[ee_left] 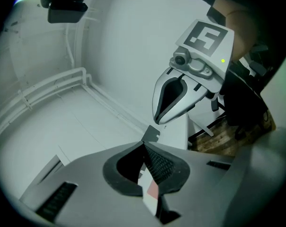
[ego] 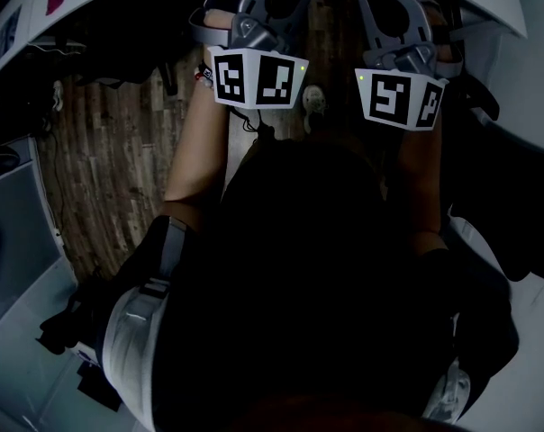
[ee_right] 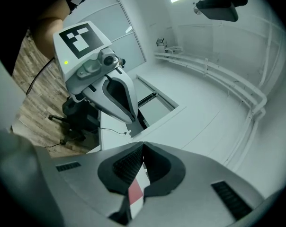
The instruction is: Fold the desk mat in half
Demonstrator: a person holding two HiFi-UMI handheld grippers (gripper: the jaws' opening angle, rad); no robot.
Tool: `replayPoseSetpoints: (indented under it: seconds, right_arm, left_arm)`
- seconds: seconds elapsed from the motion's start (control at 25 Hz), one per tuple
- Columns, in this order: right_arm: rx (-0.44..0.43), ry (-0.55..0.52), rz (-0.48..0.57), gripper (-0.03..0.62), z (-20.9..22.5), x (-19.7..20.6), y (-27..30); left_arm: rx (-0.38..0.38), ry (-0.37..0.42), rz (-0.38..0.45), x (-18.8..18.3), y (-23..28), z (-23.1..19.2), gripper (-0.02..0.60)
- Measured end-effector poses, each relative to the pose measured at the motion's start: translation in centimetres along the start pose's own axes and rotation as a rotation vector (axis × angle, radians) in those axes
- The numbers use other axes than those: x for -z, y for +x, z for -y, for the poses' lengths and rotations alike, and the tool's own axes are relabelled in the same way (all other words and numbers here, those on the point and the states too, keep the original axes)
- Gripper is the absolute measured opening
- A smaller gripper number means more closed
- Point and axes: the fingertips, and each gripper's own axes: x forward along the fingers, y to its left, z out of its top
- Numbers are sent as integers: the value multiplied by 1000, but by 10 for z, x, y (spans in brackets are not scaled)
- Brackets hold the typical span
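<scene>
First, in the left gripper view, we find the left gripper (ee_left: 144,148) with its jaws closed on a thin white-and-pink edge of the desk mat (ee_left: 150,196), which is pinched between the ribbed pads. Next, in the right gripper view, the right gripper (ee_right: 143,148) is clamped likewise on the mat's edge. Finally, in the head view, we see both grippers side by side, near each other, with their marker cubes (ego: 257,77) facing us. They are above the wooden floor (ego: 110,151) and the person's dark torso (ego: 326,268).
</scene>
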Motion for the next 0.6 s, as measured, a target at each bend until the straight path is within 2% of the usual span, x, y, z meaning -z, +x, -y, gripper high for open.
replayPoseSetpoints:
  seconds: [0.6]
  right_arm:
    - [-71, 30, 12, 29, 28, 82, 93]
  left_arm:
    - [36, -8, -99, 57, 110, -1, 12]
